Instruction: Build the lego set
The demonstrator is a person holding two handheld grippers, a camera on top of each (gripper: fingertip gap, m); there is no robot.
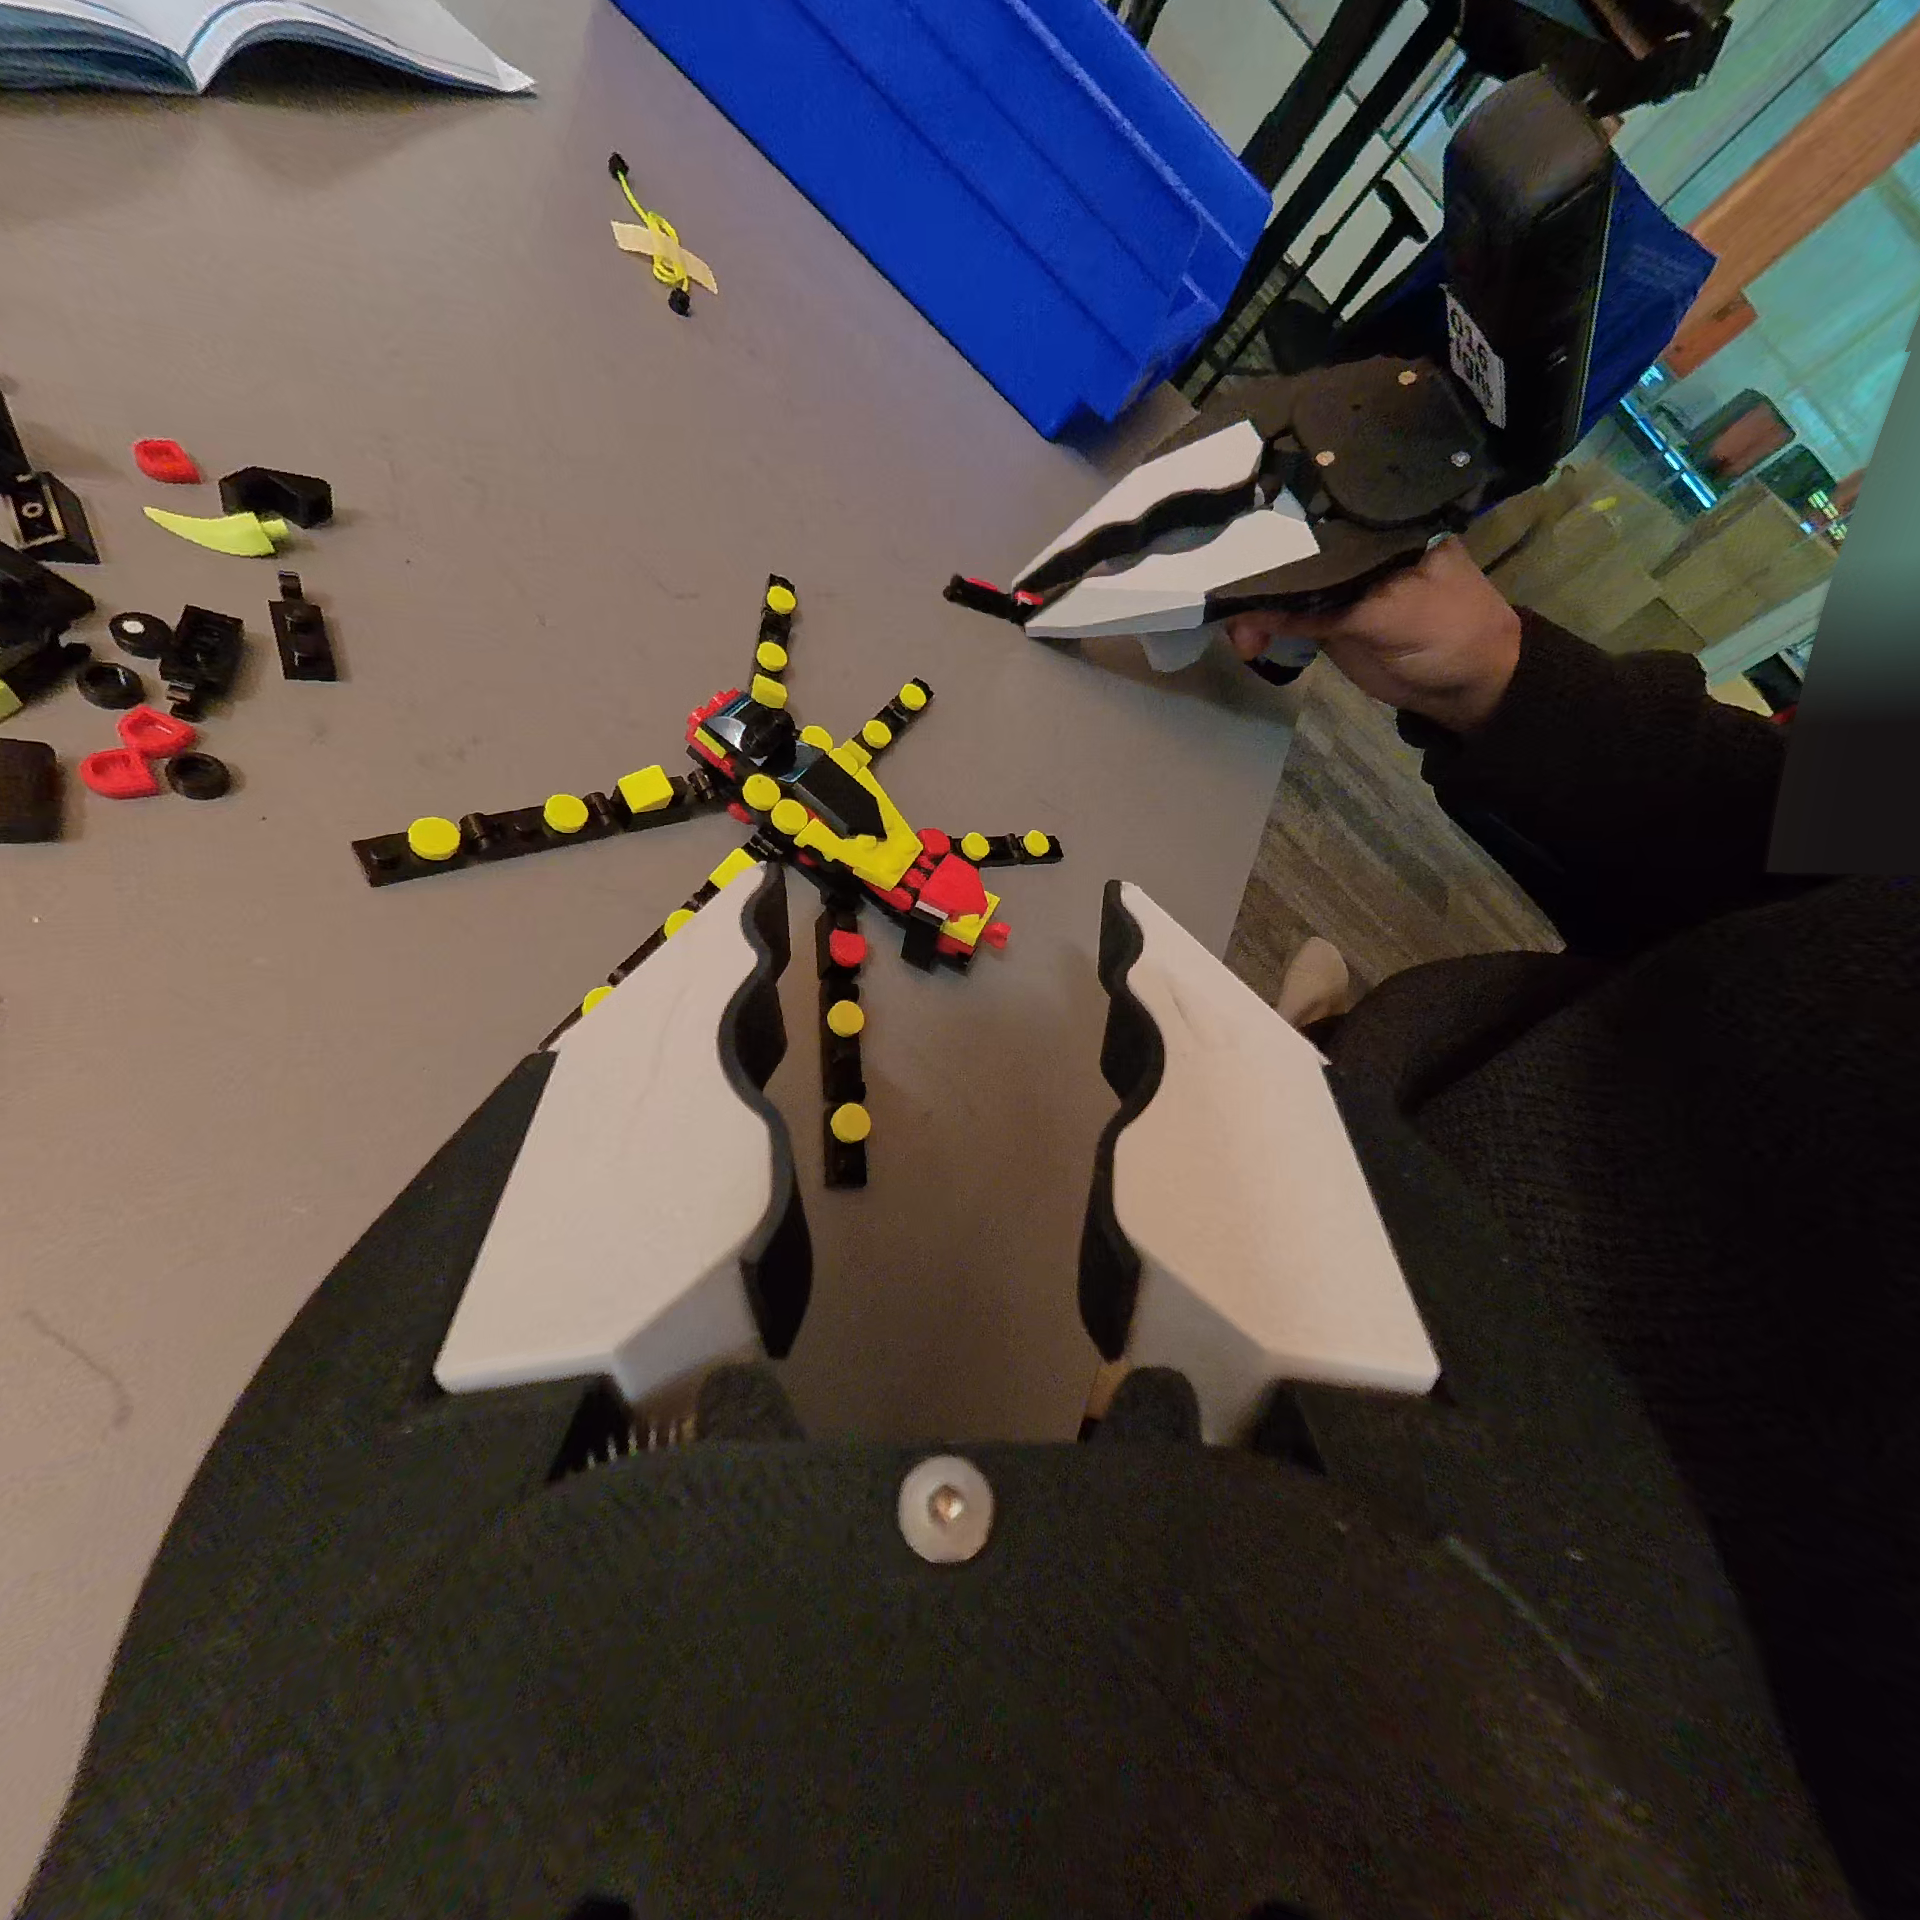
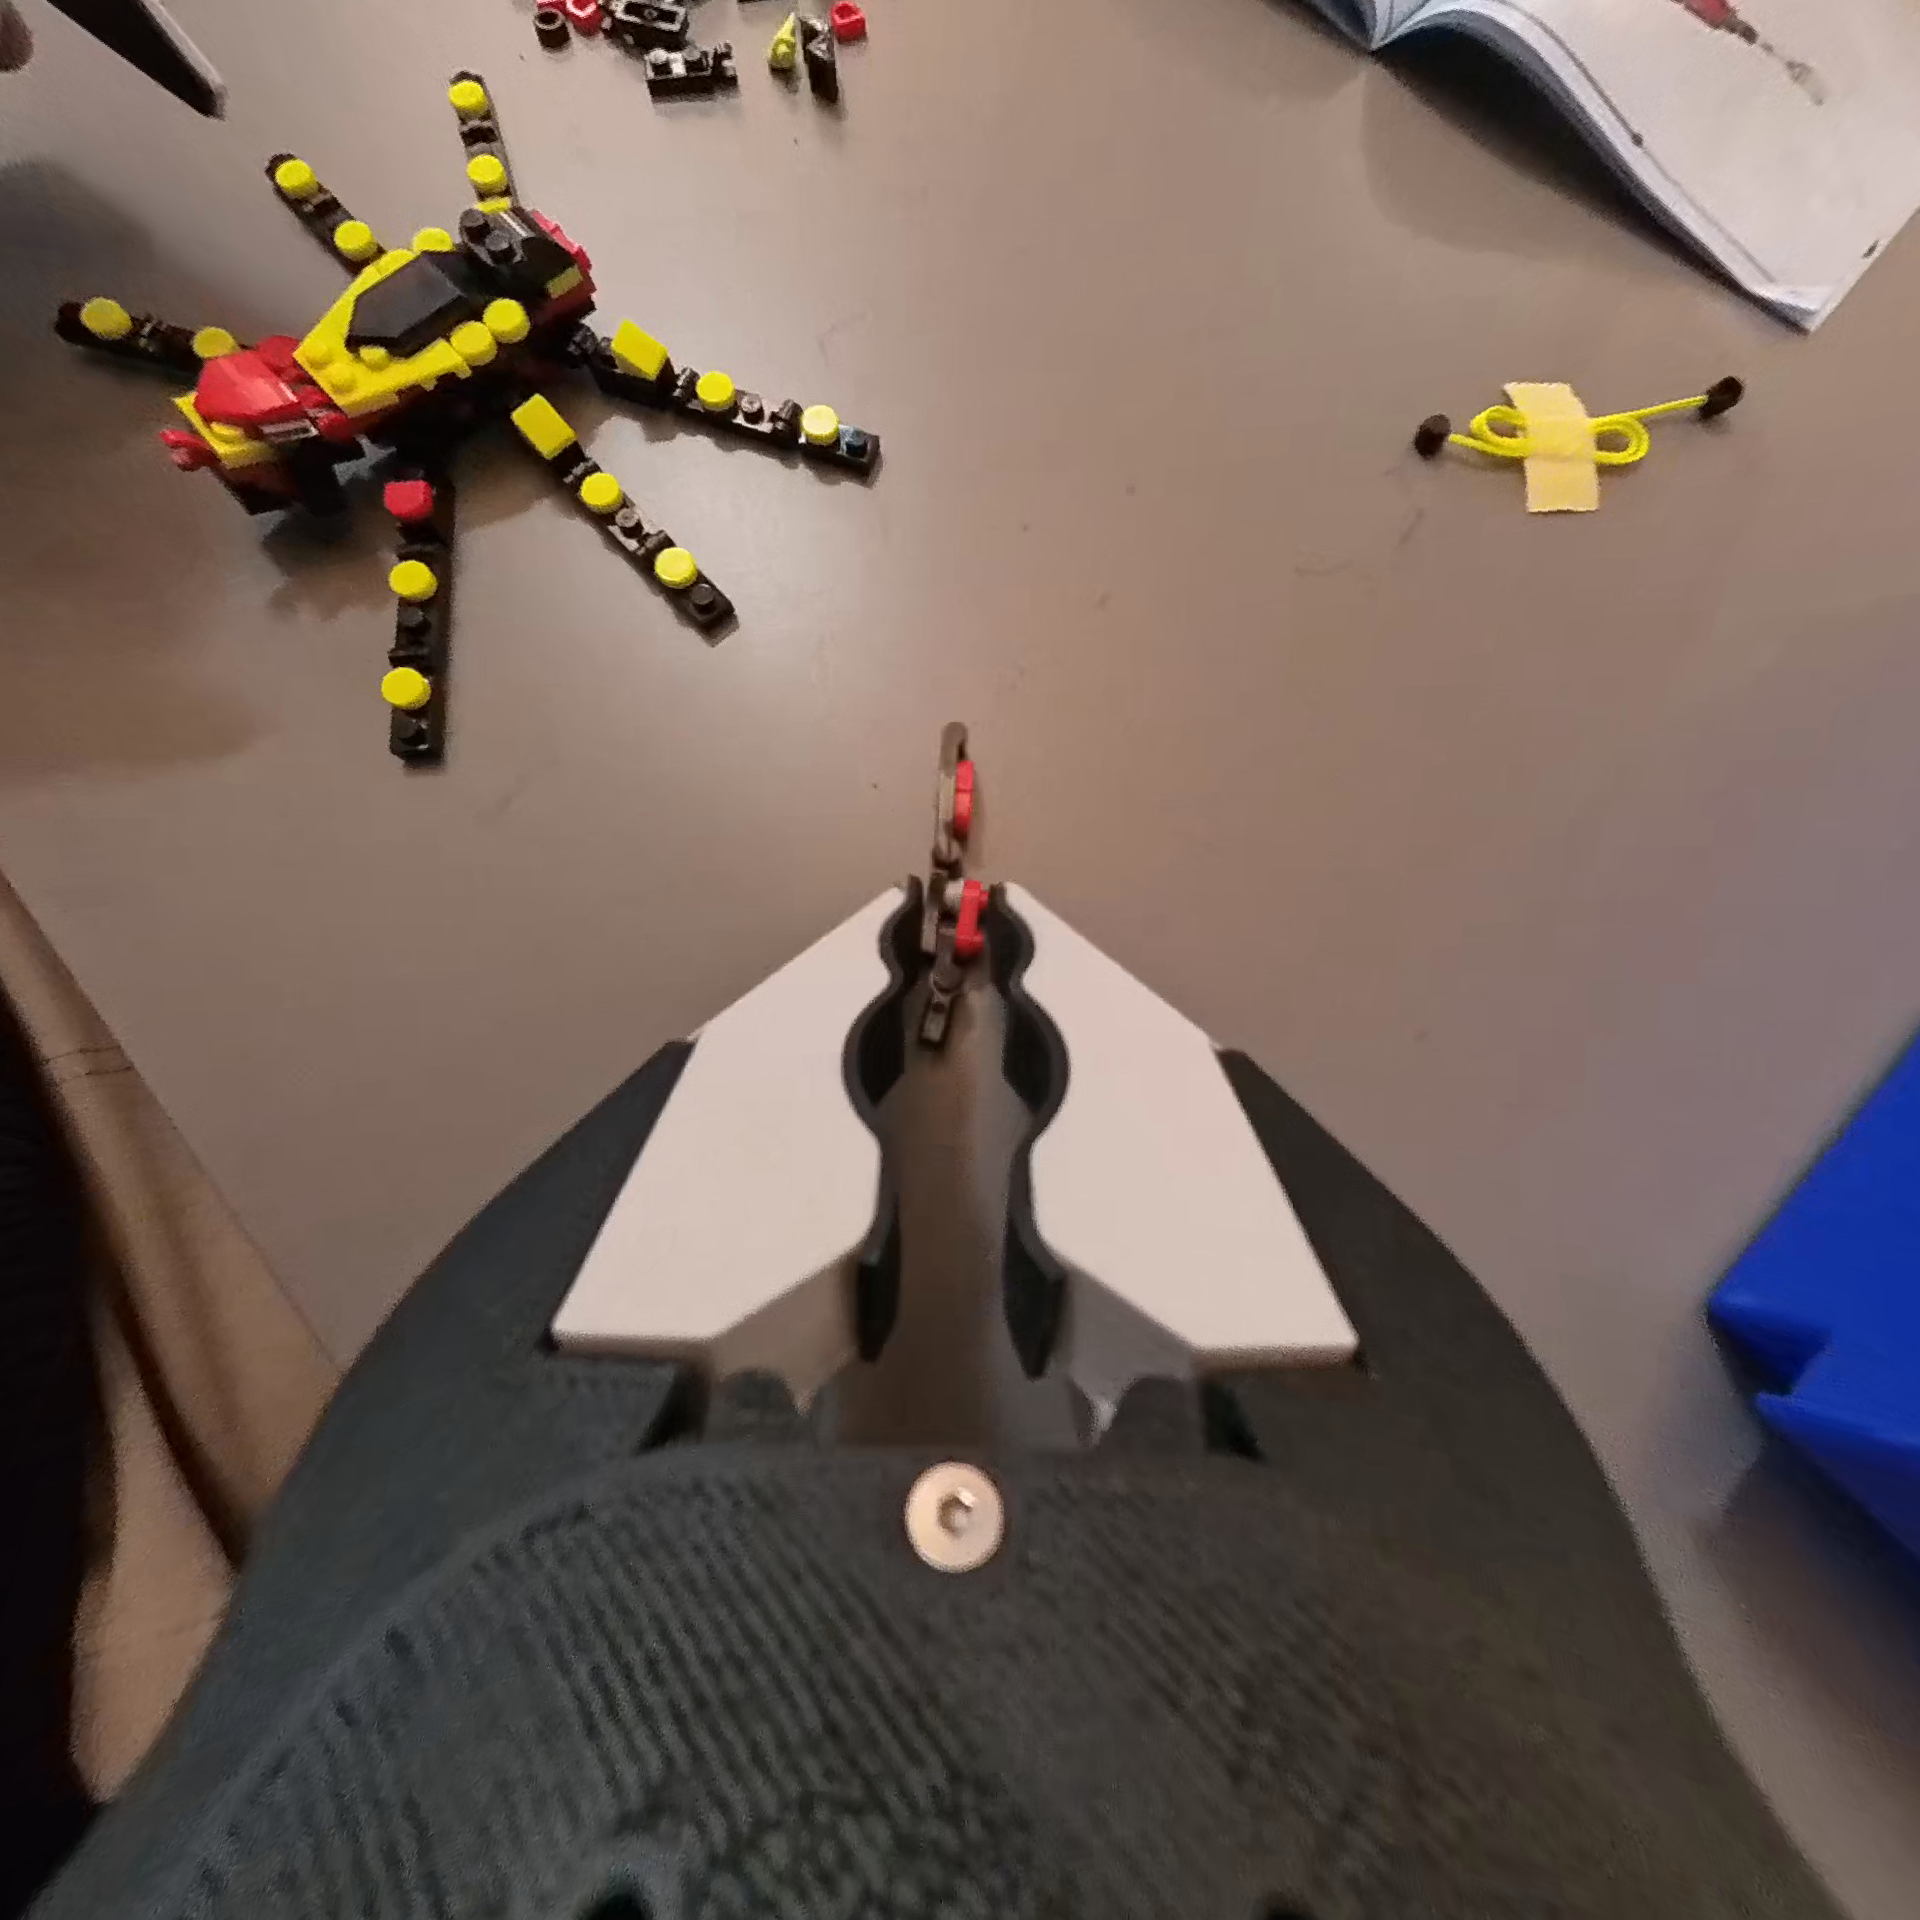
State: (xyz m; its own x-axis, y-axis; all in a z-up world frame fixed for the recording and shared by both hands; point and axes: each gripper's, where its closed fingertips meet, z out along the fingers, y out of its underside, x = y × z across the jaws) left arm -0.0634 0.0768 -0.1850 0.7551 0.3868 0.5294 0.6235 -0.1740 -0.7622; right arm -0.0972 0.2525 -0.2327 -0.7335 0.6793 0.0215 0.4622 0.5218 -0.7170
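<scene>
Right wrist view: right tool (image 2: 951,894) grips black-red leg piece (image 2: 954,831).

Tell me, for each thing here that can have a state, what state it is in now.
Left gripper: open, empty, over the model.
Right gripper: shut on black-and-red strip.
Spider model: partly built, flat on table.
Booklet: open.
Yellow cord: coiled, taped.
Loose pieces: scattered, unattached.

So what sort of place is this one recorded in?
Probably a workshop or lab bench rather than a home: a plain grey table, a blue storage bin at its far edge, and shelving with boxes behind the right hand-held gripper.
</scene>
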